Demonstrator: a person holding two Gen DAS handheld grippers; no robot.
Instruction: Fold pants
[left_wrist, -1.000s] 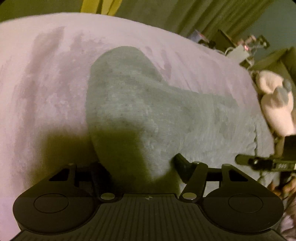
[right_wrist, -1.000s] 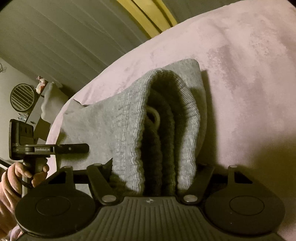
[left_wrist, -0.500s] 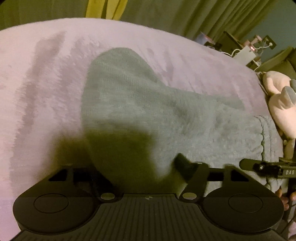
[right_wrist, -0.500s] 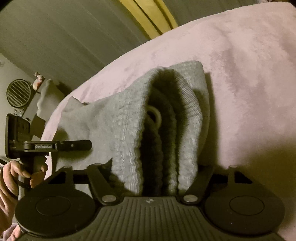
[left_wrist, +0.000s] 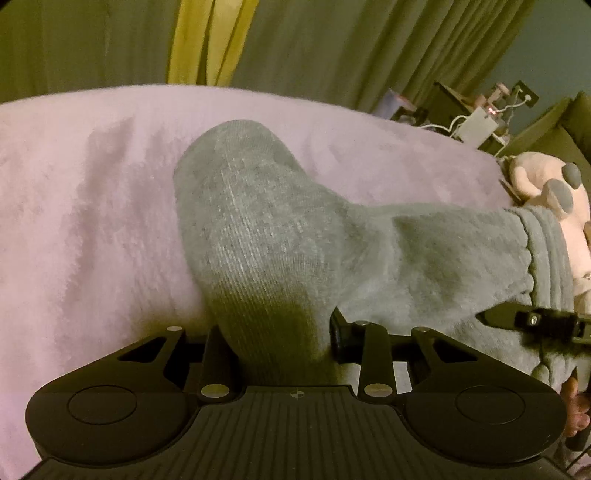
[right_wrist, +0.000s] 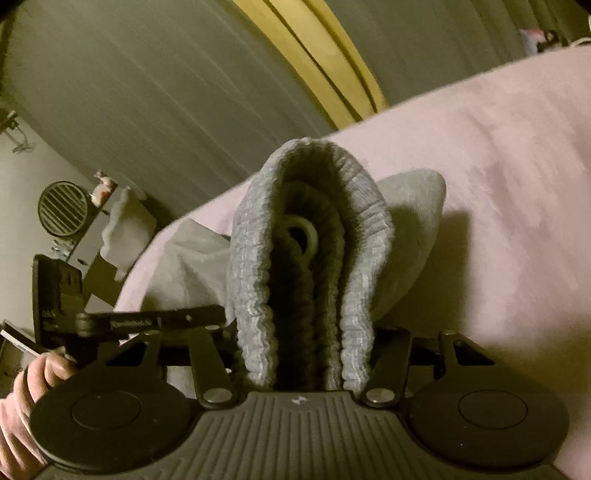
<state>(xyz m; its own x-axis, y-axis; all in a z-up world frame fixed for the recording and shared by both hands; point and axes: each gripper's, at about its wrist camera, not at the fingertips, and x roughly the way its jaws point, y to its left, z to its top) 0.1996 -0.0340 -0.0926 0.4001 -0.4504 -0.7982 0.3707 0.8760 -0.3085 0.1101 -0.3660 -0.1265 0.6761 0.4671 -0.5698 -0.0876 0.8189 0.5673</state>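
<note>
Grey knit pants (left_wrist: 266, 221) lie on a pink plush blanket (left_wrist: 92, 221). My left gripper (left_wrist: 275, 339) has a bunched fold of the leg fabric between its fingers, and its jaws are closing on it with the cloth lifted. My right gripper (right_wrist: 303, 354) has the ribbed waistband (right_wrist: 255, 258) with its drawcord loop between its fingers. Its jaws are closing too, and the band stands up off the blanket (right_wrist: 498, 184). The right gripper's finger (left_wrist: 532, 321) shows at the left view's right edge. A hand (right_wrist: 33, 373) holds the left gripper (right_wrist: 147, 322) in the right view.
A pink plush toy (left_wrist: 546, 184) lies at the bed's right end beside a cluttered stand with cables (left_wrist: 476, 125). Grey-green curtains (left_wrist: 314, 48) with a yellow strip hang behind the bed. A round vent (right_wrist: 62, 208) and furniture stand past the bed's left edge.
Both grippers have risen and their jaws have narrowed on the fabric. The pants' fold and waistband now stand lifted off the blanket, and more curtain shows above the bed.
</note>
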